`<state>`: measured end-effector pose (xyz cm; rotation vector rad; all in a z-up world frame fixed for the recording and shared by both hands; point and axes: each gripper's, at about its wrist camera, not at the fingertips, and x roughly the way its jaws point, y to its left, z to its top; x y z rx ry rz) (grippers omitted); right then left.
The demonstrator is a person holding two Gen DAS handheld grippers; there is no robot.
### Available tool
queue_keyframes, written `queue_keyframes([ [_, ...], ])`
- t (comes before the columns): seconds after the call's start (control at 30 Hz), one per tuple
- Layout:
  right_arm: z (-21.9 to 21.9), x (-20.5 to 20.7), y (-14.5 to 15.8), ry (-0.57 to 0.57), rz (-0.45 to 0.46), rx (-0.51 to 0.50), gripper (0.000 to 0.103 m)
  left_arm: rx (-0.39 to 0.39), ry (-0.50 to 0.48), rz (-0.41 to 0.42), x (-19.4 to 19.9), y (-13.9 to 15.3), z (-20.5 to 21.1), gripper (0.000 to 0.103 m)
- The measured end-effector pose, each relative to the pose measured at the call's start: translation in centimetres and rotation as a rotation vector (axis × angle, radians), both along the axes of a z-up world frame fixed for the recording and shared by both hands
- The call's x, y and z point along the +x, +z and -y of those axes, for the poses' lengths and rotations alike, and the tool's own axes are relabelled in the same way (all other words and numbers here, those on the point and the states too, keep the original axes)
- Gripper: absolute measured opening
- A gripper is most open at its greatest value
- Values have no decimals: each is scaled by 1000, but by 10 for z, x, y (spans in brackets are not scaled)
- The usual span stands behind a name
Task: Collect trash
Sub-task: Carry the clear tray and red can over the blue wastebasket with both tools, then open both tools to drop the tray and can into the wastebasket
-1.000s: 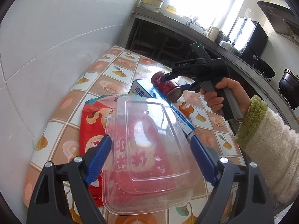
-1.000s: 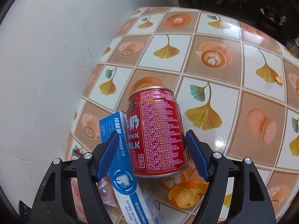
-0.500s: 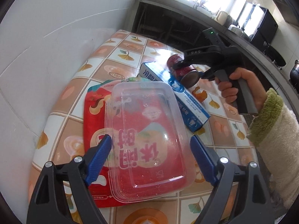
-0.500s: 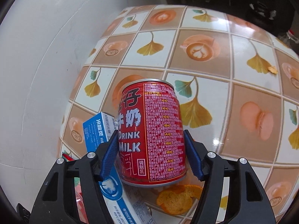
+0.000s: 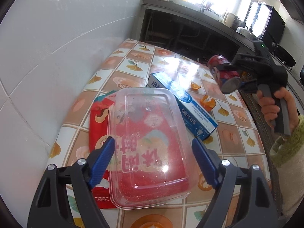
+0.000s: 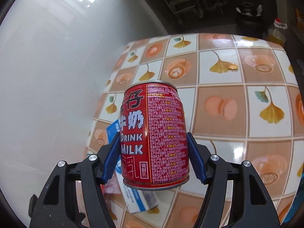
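My right gripper is shut on a red milk drink can and holds it above the tiled table. The can and right gripper also show at the right in the left wrist view. My left gripper is shut on a clear plastic food container, held over a red snack bag. A blue toothpaste box lies on the table behind it, with orange peel pieces beside it.
A white tiled wall borders the table on the left. A dark kitchen counter with pots stands behind. A yellow oil bottle stands on the floor past the table's far edge. The box lies under the can.
My right gripper closed on the can and lifted it up and to the right, off the table. My left gripper lowered the container closer over the red bag.
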<state>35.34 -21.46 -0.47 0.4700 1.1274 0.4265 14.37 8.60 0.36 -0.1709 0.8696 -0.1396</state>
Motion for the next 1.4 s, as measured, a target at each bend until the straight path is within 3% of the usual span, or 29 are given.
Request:
queue_keyframes([
  [0.37, 43, -78, 18, -7, 59, 142, 62, -3, 12, 94, -22, 41, 11, 80],
  [0.67, 112, -155, 29, -109, 120, 219, 62, -22, -129, 147, -29, 71, 68, 80],
  [0.93, 208, -250, 15, -341, 136, 232, 62, -101, -417, 118, -15, 79, 183, 80],
  [1.13, 306, -334, -18, -640, 55, 164, 63, -153, -698, 16, -5, 72, 308, 80],
  [1.23, 346, -368, -36, -761, -1, 124, 63, -141, -822, -46, -6, 59, 376, 80],
  [1.4, 393, -400, -92, -918, -151, 128, 63, -127, -948, -260, 1, 4, 480, 81],
])
